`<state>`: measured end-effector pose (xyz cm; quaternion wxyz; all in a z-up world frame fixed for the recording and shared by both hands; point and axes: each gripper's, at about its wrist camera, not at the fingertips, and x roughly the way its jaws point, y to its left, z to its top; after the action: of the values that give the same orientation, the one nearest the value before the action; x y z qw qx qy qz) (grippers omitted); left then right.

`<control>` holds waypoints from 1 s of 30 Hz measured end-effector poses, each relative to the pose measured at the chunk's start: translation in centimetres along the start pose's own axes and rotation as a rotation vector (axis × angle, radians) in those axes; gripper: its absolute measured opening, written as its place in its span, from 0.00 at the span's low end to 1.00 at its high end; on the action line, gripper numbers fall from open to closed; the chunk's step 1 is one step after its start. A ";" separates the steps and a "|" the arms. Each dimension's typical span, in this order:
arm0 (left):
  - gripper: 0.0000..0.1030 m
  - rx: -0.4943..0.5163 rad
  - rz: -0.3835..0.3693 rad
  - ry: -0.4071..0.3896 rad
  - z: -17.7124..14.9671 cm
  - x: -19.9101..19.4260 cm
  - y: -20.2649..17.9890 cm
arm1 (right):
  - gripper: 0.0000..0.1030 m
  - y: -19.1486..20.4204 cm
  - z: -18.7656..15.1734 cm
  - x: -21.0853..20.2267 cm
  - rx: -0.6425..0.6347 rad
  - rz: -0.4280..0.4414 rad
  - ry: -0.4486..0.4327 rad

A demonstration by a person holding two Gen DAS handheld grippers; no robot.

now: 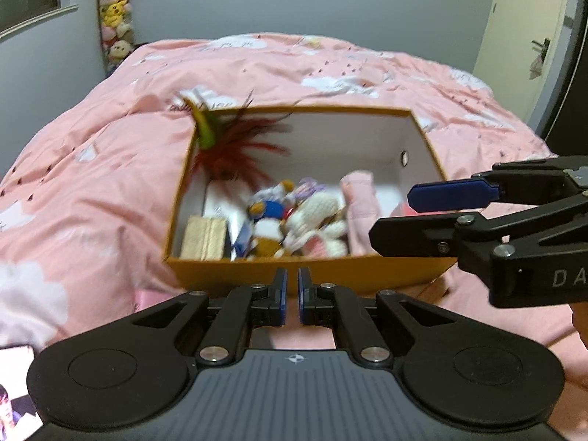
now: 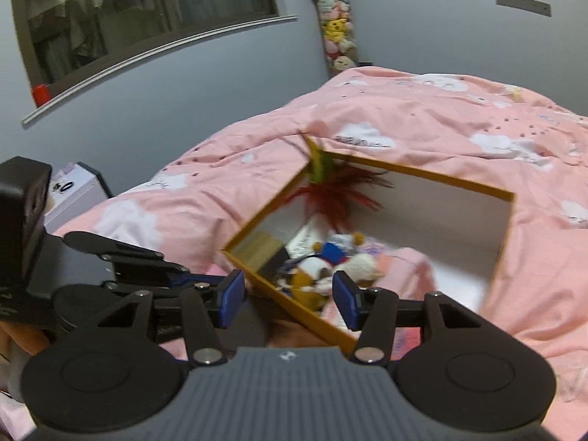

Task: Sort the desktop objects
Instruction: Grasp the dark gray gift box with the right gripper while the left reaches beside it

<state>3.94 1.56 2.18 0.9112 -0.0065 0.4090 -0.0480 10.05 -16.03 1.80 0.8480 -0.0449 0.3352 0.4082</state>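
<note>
An orange box [image 1: 330, 275] with a white inside stands open on the pink duvet [image 1: 92, 169]. In it lie a red and green feather toy [image 1: 235, 147], a blue, white and yellow plush [image 1: 272, 217], a white knitted plush [image 1: 316, 220], a beige block [image 1: 204, 237] and a folded pink cloth [image 1: 358, 202]. My left gripper [image 1: 292, 294] is shut and empty just in front of the box's near wall. My right gripper [image 2: 290, 301] is open with nothing between its pads, over the box's [image 2: 422, 172] near corner; it also shows at the right [image 1: 393, 217].
The duvet [image 2: 477, 128] covers a bed that fills most of both views. A column of stuffed toys [image 2: 338, 29] hangs in the wall corner. A window [image 2: 147, 11] is at the left, a door [image 1: 529, 36] at the far right, and a white box [image 2: 77, 187] beside the bed.
</note>
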 end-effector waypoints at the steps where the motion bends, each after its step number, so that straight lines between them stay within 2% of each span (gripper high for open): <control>1: 0.06 -0.003 0.006 0.010 -0.4 0.0 0.2 | 0.54 0.5 -0.2 0.4 -0.009 -0.004 0.006; 9: 0.08 -0.075 0.062 0.134 -2.4 1.3 2.7 | 0.54 2.3 -3.7 4.1 0.039 -0.015 0.118; 13: 0.11 -0.055 0.112 0.208 -3.4 2.7 3.3 | 0.54 2.7 -5.1 5.9 0.041 -0.027 0.180; 16: 0.11 -0.068 0.115 0.254 -4.0 3.4 3.8 | 0.54 2.6 -5.7 7.3 0.064 -0.038 0.225; 22: 0.14 -0.116 0.136 0.275 -4.5 3.6 5.1 | 0.55 2.2 -6.2 9.2 0.115 -0.053 0.280; 30: 0.18 -0.221 0.158 0.287 -4.3 4.0 8.0 | 0.58 1.9 -6.9 11.2 0.136 -0.021 0.336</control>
<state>4.03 9.29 -4.10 0.8383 -0.0674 0.5367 0.0684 9.98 -9.77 -9.88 0.7852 -0.0587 0.4986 0.3626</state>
